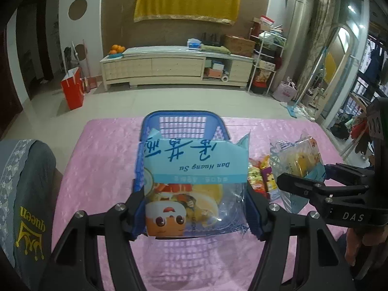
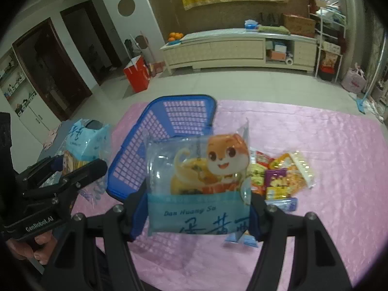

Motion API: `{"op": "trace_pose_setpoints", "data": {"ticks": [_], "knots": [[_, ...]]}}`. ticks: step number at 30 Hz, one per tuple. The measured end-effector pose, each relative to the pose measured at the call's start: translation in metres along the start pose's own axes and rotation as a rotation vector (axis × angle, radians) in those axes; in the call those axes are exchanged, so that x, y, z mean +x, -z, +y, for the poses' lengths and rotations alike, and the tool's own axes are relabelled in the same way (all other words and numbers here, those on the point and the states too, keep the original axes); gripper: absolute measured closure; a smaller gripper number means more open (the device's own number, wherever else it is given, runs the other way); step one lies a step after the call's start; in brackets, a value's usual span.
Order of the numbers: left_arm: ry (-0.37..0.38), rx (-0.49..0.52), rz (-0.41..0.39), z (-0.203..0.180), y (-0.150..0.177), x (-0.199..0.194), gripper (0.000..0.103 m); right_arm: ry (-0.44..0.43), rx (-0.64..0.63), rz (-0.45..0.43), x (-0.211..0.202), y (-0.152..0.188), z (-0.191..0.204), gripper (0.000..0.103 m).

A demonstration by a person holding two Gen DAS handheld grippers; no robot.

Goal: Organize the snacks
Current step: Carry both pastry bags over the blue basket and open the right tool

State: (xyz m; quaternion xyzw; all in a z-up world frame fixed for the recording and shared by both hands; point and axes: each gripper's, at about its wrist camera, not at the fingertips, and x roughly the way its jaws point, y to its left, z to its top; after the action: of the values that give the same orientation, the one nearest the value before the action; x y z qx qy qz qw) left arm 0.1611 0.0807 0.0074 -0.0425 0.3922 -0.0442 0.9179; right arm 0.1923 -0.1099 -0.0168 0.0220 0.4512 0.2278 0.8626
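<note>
My left gripper is shut on a light blue egg-yolk pastry bag, held upside down in the air over the blue plastic basket. The basket looks empty. My right gripper is shut on a second pastry bag of the same kind, upright, hanging above the table just right of the basket. Each view shows the other tool from the side: the right gripper with its bag, and the left gripper with its bag.
A pile of small colourful snack packets lies on the pink tablecloth right of the basket, also seen as the snack pile. A person's grey sleeve is at the left. The table's far edge lies just behind the basket.
</note>
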Motion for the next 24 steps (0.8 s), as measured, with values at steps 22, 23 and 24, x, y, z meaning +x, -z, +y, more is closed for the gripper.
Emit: {"op": "trace_pose_setpoints", "data": {"ticks": [22,23,24], "knots": [[0.072,-0.083,0.159,0.049,0.014,0.064,0.039,0.004,0.011,0.161,0.077,-0.001,0.039,0.032],[0.073,-0.08,0.165,0.049,0.015,0.065,0.039,-0.004,0.021,0.165,0.078,-0.001,0.038,0.032],[0.074,-0.08,0.168,0.051,0.015,0.066,0.039,-0.02,0.031,0.167,0.078,-0.001,0.037,0.032]]}}
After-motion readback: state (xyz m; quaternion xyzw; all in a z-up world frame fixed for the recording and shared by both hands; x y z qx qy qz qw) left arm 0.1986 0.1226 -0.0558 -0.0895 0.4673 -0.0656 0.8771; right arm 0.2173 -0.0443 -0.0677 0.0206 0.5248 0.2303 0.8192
